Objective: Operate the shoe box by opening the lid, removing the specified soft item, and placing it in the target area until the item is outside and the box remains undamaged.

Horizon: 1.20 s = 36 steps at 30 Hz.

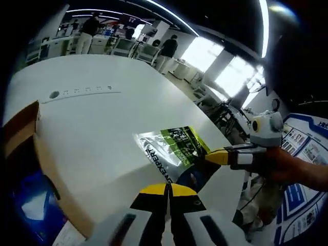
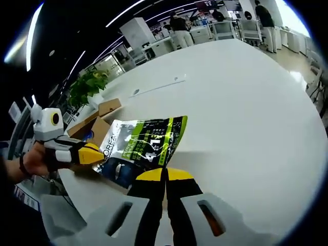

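- step in hand, as i judge it: placing. the pouch (image 1: 174,148), a soft silver, green and blue packet, is out of the box (image 1: 31,169) and lies on the white tabletop (image 1: 102,118), well clear of the box's open cardboard flap.
- in the left gripper view the left gripper (image 1: 167,188) shows its yellow-tipped fingers pressed together with nothing between them, just short of the pouch's near edge.
- the right gripper (image 1: 218,156) comes into that view from the right, a hand (image 1: 292,169) behind it, its yellow tip at the pouch's edge; whether it pinches the film or only touches it i cannot tell from here.
- in the right gripper view the right gripper (image 2: 165,175) has its fingers closed to a thin seam, meeting the pouch (image 2: 143,143) at its near edge; the tips cover the contact, so a grip on the pouch cannot be confirmed.
- there the left gripper (image 2: 92,154) enters from the left, its yellow tip at the pouch's corner, with the box (image 2: 97,120) lying just behind it, flaps open.
- the box looks unharmed in what shows of it; its blue interior is partly visible in the left gripper view.
- next move, in my judgement: if the pouch is where it should rest, part the fingers and back both grippers away without dragging the film; if not, slide it further from the box first.
- no marked target area can be made out on the tabletop.
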Tool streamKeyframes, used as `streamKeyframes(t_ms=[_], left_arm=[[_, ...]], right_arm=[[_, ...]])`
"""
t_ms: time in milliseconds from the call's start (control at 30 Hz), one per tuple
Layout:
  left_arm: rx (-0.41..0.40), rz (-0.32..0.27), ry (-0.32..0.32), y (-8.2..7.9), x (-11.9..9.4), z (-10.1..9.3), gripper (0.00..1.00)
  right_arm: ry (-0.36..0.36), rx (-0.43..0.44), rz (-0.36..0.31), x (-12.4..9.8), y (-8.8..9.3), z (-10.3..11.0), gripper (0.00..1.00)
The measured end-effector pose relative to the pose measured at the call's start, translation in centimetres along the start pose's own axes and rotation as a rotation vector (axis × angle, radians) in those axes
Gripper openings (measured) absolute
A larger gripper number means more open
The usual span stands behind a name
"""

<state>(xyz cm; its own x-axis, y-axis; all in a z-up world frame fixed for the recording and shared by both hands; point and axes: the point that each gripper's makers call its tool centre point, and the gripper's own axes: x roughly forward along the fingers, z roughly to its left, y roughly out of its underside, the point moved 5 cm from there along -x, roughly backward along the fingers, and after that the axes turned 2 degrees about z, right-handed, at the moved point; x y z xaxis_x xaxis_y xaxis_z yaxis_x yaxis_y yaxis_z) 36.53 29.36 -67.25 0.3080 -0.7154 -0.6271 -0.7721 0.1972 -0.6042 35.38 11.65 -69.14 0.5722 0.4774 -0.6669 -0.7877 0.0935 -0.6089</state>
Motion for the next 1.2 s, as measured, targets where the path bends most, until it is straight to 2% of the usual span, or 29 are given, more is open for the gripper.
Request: streamKeyframes(t_ms=[667, 1200], left_arm=[[0.051, 0.089, -0.117, 2.2, 2.4, 0.7, 0.0], [0.051, 0.136, -0.17, 3.1, 3.6, 1.0, 0.01]], right_arm=[[0.008, 0.006, 0.061, 2.3, 1.8, -1.7, 0.0], [0.011, 0.015, 0.085, 2.5, 2.5, -1.5, 0.0]])
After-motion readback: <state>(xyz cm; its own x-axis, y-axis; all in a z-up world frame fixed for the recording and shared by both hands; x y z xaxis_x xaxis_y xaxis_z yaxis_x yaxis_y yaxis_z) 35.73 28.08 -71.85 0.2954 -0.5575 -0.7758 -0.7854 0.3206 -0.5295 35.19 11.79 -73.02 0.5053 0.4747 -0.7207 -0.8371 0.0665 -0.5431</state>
